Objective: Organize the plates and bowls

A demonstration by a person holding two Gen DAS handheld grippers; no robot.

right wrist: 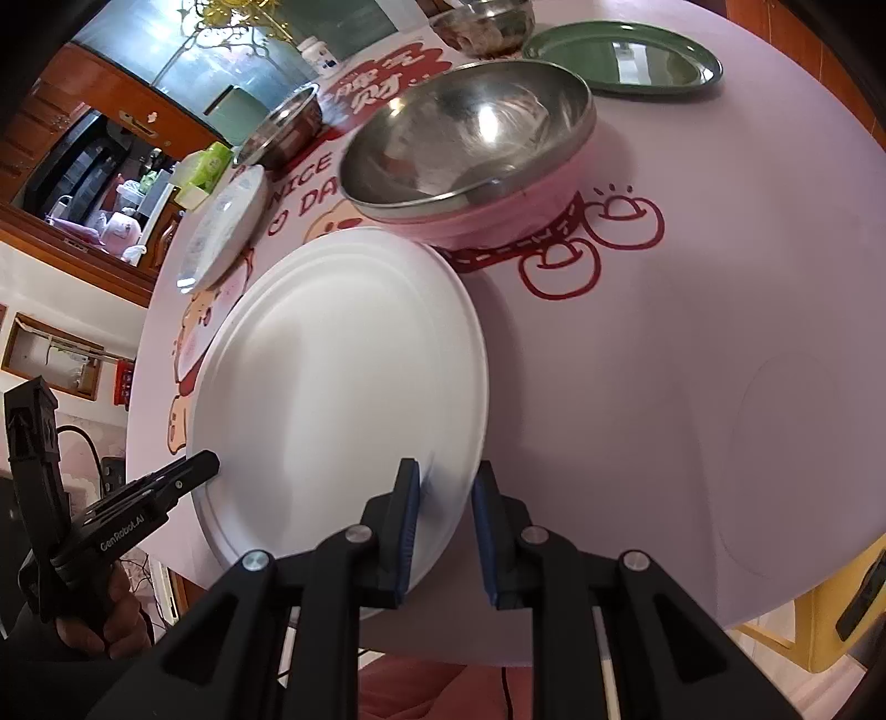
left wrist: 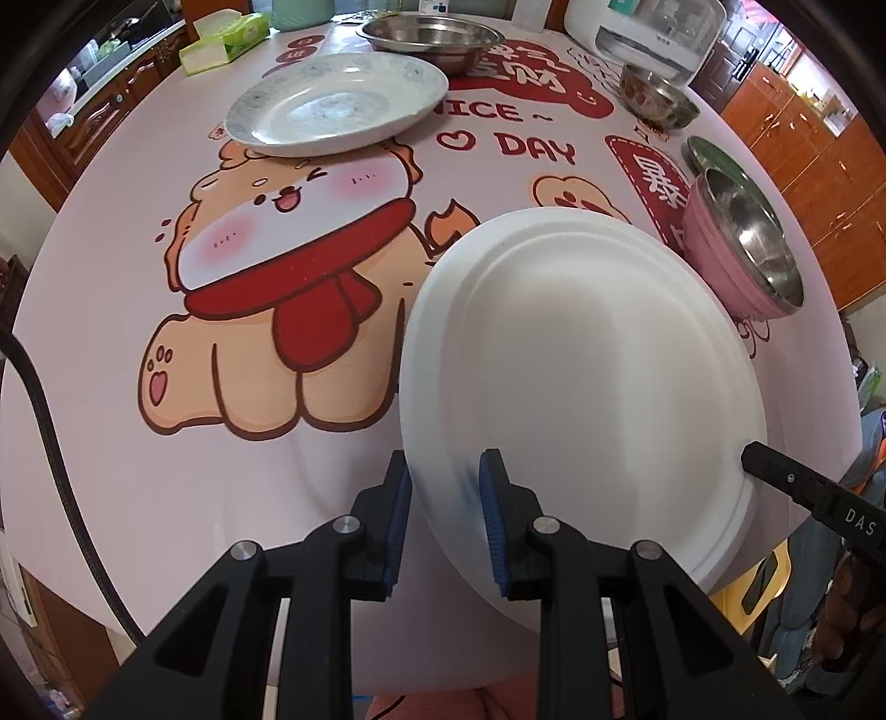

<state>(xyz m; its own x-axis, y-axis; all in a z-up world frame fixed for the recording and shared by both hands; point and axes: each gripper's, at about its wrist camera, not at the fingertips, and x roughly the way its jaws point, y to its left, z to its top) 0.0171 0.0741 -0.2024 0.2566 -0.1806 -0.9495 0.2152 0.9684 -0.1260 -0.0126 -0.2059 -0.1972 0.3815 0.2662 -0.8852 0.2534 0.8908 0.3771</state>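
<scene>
A white paper plate (left wrist: 581,382) is held over the near edge of the pink table (left wrist: 166,498), tilted. My left gripper (left wrist: 446,515) straddles its left rim, the rim between the blue pads with a gap. My right gripper (right wrist: 446,526) straddles the plate's (right wrist: 343,387) right rim the same way. Each gripper's tip shows in the other's view. A pink bowl with a steel lining (left wrist: 742,243) stands just beyond the plate; it also shows in the right wrist view (right wrist: 470,160). A patterned white plate (left wrist: 338,102) lies farther back.
A large steel bowl (left wrist: 432,36), a small steel bowl (left wrist: 656,94) and a green plate (right wrist: 623,58) stand at the back. A tissue pack (left wrist: 227,41) and a white appliance (left wrist: 648,33) sit at the far edge. A yellow chair (right wrist: 830,620) stands at the right.
</scene>
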